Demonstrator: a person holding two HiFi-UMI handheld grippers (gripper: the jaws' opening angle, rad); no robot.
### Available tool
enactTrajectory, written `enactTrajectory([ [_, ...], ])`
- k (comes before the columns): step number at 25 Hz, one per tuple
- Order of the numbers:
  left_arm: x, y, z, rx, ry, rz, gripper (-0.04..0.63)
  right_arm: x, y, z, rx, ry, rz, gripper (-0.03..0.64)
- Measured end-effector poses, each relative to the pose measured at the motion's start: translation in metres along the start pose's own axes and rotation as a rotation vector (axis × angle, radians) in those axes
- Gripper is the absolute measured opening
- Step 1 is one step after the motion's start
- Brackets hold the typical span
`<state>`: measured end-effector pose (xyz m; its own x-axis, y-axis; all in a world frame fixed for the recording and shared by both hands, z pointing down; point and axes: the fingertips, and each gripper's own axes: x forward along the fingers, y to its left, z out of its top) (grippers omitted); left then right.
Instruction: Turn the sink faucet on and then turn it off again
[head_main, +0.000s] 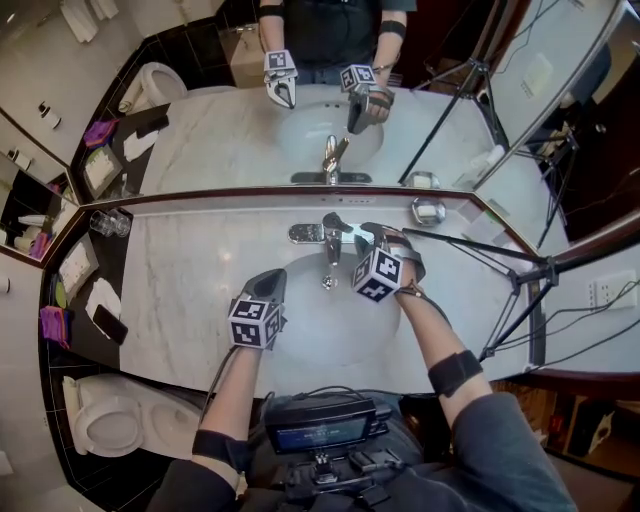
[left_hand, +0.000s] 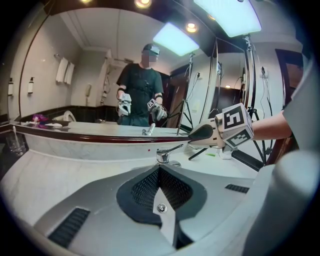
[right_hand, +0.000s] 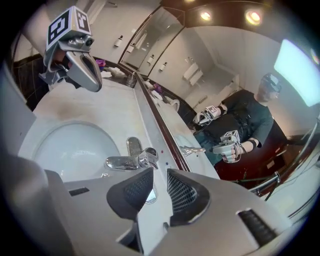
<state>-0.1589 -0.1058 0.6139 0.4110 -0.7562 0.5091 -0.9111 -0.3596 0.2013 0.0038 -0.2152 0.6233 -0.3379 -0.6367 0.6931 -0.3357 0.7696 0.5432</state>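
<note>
Black ribbed pads of our right gripper stand parted by a narrow gap, with nothing between them. The chrome faucet sits just beyond their tips, untouched, at the back of the sink basin under the mirror. We judge this gripper is tilted down there so its 2 jaws line up with the lever. Our left gripper has its pads pressed together on nothing. It hangs over the basin's near left side, apart from the faucet, probably parked clear. We see no water stream, so we cannot tell whether the tap runs.
</note>
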Motion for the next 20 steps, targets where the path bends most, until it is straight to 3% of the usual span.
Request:
enactTrajectory([
  [4, -0.002, 0.000, 0.005, 0.002, -0.013, 0.001, 0.000, -0.015, 0.001, -0.013, 0.178, -0.031, -0.021, 0.041],
  [11, -0.005, -0.004, 0.009, 0.000, -0.032, 0.003, 0.000, -0.060, -0.009, -0.024, 0.759, -0.202, -0.012, 0.020],
  [20, -0.012, -0.008, 0.019, 0.004, -0.071, 0.007, 0.000, -0.083, 0.006, -0.052, 1.045, -0.305, 0.026, 0.020],
])
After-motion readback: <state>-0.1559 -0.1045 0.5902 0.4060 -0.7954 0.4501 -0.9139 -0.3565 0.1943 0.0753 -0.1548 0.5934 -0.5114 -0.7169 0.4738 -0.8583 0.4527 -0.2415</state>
